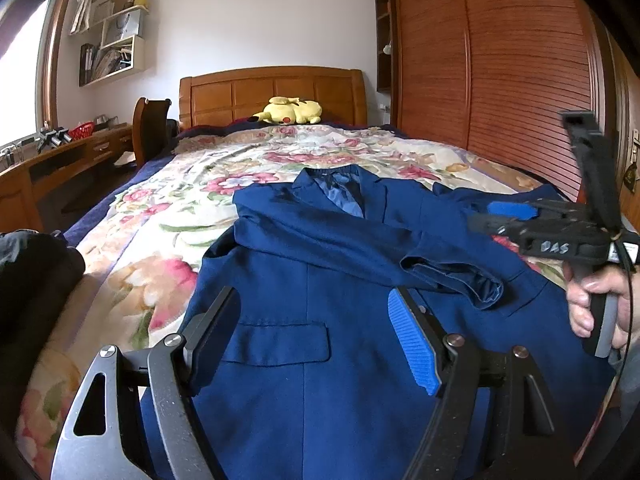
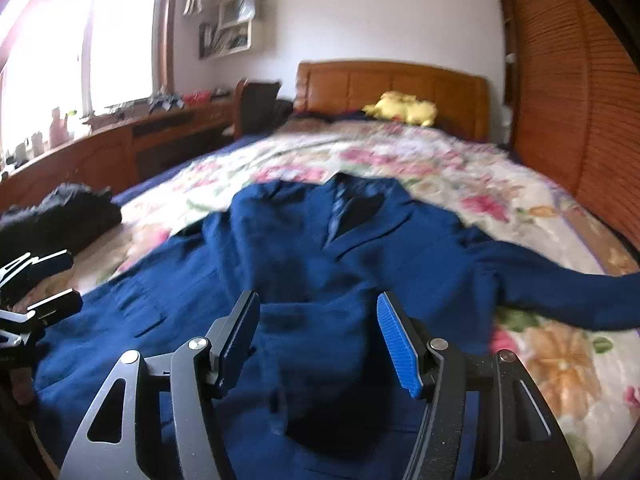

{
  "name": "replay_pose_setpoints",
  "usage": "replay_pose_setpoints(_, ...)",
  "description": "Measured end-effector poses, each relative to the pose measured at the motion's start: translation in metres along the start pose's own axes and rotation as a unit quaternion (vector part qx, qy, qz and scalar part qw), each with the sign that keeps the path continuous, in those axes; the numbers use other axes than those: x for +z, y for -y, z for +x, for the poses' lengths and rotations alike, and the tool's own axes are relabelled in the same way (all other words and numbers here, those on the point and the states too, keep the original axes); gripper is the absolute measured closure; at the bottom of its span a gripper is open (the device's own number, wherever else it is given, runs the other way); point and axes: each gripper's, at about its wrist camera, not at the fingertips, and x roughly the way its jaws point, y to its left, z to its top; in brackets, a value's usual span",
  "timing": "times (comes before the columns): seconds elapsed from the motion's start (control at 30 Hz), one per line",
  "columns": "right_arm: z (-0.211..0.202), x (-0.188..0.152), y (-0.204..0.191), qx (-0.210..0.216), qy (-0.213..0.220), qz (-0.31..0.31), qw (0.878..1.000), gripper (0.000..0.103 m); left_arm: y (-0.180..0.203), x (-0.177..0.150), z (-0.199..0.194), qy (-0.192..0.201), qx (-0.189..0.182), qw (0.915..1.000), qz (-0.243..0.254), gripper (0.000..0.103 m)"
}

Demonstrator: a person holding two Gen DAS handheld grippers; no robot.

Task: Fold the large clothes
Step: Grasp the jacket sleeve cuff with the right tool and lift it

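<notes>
Left tool point(image 1: 312, 340): jaws wide apart, nothing between them, hovering over the lower front of the jacket point(image 1: 320, 280) near the flap pocket point(image 1: 280, 340). Can't tell if the pads touch cloth. Right tool point(image 2: 316, 344): also spread, empty, over the jacket's lower middle. Jacket lies face up, collar toward the headboard point(image 1: 272, 92), hem at the foot edge of the bed point(image 1: 160, 208). Left sleeve point(image 1: 452, 272) is folded across the chest; right sleeve point(image 2: 580, 292) trails out toward the bed's wardrobe-side edge. Likely that sleeve gets folded in next, so both tools sit open. Dark garment point(image 2: 60, 216) bunched at the window-side edge.
</notes>
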Motion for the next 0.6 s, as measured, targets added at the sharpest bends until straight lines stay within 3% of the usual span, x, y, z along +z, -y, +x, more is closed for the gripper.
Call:
replay_pose_setpoints(0.33,0.078,0.016,-0.031,0.015,-0.139,-0.107,0.984,0.04,-0.007,-0.006,0.01,-0.023,-0.011,0.9995,-0.016,0.026)
replay_pose_setpoints(0.4,0.087,0.015,-0.028,0.003,-0.153,-0.118,0.981,0.049,-0.007,-0.007,0.011,-0.026,-0.013,0.9995,-0.016,0.026)
replay_pose_setpoints(0.47,0.093,0.015,-0.022,0.0,-0.161,-0.115,0.98,0.081,-0.006,-0.007,0.011,-0.028,-0.014,0.9994,-0.014,0.026)
replay_pose_setpoints(0.53,0.092,0.018,-0.012,0.012,-0.154,-0.097,0.983,0.091,-0.005,-0.007,0.011,-0.03,-0.014,0.9994,-0.01,0.026)
replay_pose_setpoints(0.6,0.09,0.025,-0.012,0.007,-0.14,-0.083,0.987,0.094,-0.004,-0.006,0.01,-0.029,-0.015,0.9994,-0.009,0.026)
